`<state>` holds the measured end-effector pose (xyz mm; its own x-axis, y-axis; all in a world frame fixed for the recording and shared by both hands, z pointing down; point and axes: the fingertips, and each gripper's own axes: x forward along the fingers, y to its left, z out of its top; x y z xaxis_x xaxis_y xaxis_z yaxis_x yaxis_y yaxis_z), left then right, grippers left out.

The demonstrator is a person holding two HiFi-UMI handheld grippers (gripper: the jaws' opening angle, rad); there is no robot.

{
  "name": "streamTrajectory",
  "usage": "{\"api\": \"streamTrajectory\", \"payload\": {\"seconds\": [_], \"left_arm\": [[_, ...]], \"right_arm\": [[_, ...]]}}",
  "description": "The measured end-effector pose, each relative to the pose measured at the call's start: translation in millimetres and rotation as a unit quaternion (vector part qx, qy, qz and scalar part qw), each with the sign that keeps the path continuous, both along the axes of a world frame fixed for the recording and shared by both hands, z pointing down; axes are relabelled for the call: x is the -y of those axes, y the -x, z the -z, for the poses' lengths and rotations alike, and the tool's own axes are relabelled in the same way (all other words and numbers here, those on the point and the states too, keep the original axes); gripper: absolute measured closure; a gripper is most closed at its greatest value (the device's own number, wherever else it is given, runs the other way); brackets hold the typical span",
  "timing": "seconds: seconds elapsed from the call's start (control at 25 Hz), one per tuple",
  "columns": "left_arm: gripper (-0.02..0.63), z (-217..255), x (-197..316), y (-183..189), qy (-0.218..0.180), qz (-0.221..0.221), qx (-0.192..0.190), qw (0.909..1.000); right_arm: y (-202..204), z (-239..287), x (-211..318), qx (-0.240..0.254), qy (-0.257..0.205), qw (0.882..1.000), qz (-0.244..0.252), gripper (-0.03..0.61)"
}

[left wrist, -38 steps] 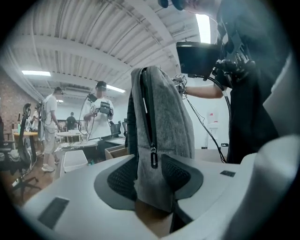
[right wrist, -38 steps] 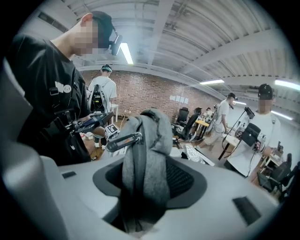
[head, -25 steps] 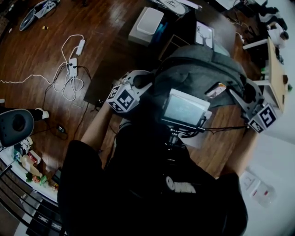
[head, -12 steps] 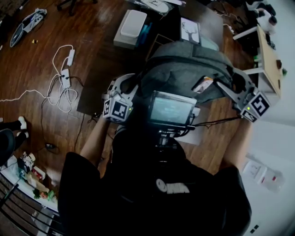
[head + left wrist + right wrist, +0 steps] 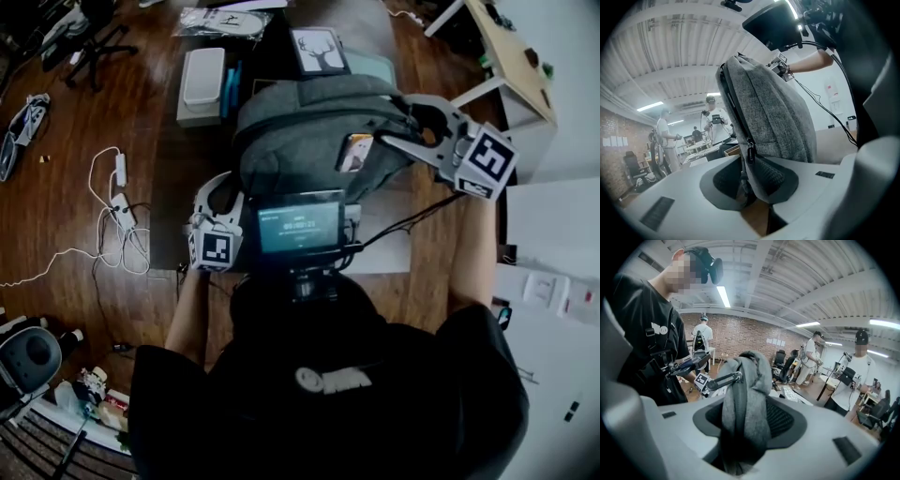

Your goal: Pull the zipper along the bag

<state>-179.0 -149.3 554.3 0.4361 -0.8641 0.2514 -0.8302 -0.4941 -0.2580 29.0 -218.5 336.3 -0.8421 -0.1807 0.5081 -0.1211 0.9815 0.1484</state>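
A grey backpack (image 5: 309, 131) stands on the dark table. In the left gripper view its black zipper runs down the near edge, and the pull (image 5: 750, 152) hangs just beyond the pads. My left gripper (image 5: 750, 180) is at the bag's lower left side (image 5: 225, 192); its jaws have just been closing a little and pinch grey fabric beside the zipper. My right gripper (image 5: 745, 423) is shut on a grey fabric loop with a dark strap at the bag's right end (image 5: 398, 141).
A screen (image 5: 300, 225) hangs on my chest between the grippers. A white box (image 5: 202, 84) and a framed deer picture (image 5: 319, 49) lie behind the bag. Cables (image 5: 117, 202) trail over the wood floor at left. Several people (image 5: 855, 376) stand in the room.
The head view has swung, so the bag now sits higher and more central. The right gripper has moved in and up at the bag's right end. The left gripper stays at the lower left side.
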Motion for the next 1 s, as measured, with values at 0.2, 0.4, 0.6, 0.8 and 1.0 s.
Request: {"api": "streamTrajectory", "payload": {"seconds": [0.2,0.4,0.6,0.8,1.0], "left_arm": [[0.514,-1.1,10.1,5.8,-0.007,0.017,0.025,0.9995],[0.514,6.3,13.8,5.9,-0.029,0.012,0.048,0.9983],[0.514,9.4,12.8,2.7,-0.068,0.020,0.095,0.9930],[0.520,10.3,12.7,-6.1,-0.107,-0.013,0.151,0.9826],[0.612,5.6,16.1,-13.1,-0.113,-0.029,0.181,0.9765]], "right_arm": [[-3.7,-1.1,-1.4,0.002,0.004,1.000,-0.006,0.353],[1.9,4.4,1.2,0.025,0.004,1.000,-0.015,0.353],[-0.6,2.2,2.2,0.018,0.002,1.000,-0.010,0.353],[-4.9,-0.1,1.6,0.013,0.006,1.000,-0.009,0.353],[-6.6,-1.9,1.5,0.011,0.008,1.000,-0.008,0.353]]}}
